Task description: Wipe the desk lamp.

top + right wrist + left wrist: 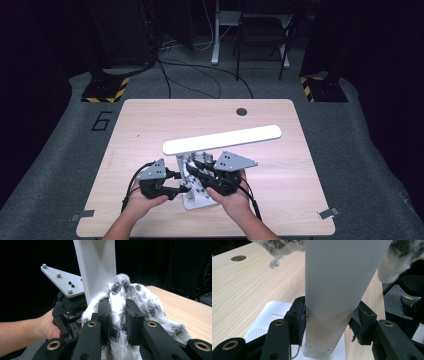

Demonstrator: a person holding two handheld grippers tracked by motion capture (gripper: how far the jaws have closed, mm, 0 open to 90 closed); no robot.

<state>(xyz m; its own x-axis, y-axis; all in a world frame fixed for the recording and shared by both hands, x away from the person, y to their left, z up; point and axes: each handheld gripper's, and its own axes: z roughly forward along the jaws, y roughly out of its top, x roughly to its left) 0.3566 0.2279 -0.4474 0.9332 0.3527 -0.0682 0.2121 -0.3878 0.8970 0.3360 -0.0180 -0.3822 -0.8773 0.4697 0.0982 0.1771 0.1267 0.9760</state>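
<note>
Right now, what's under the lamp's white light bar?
Under the light bar stand the lamp's post, both grippers and a patterned cloth pressed to the post. The white base peeks out; the rest is covered.

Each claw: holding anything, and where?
Left claw clamps the lamp's upright post near its base. Right claw pinches a bunched fold of patterned cloth.
</note>
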